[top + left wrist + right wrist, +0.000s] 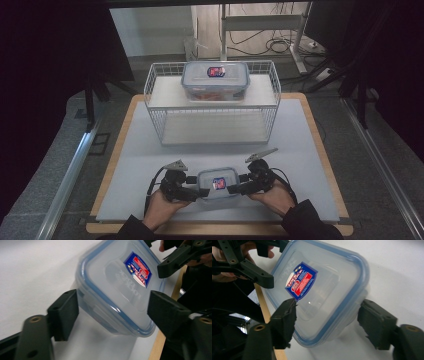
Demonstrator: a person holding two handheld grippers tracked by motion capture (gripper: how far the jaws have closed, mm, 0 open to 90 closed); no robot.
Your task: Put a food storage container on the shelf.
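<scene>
1. Working on the lidded container [218,184]: flat on the table [300,150], label up, close to the front edge and directly between the two hand-held tools.
2. Approached from both ends at once: left gripper [197,189] at one short end, right gripper [239,186] at the other, tips pointing toward each other.
3. Long axis running straight from one gripper to the other, so that each pair of jaws spans only the narrow width of the box, not its length.
4. In the left gripper view: box dead ahead and turned corner-on, one jaw against the side wall, the other hard by the blue lid rim at the opposite side. Straddling the end for certain; cannot tell whether the pads truly press or merely stand alongside.
5. In the right gripper view: same story mirrored, one jaw overlapping the lid edge near the label, the other just beside the far wall. Again cannot tell whether clamped or only bracketing.
6. Neither hand nearer than the other; both equally at the box.
7. Judged next: squeezing evenly from both ends and lifting level, probably toward the wire basket [155,95] well ahead of both grippers, where a second container [215,80] already sits. Uneven pull along the long axis likely to tip or slip the box.
</scene>
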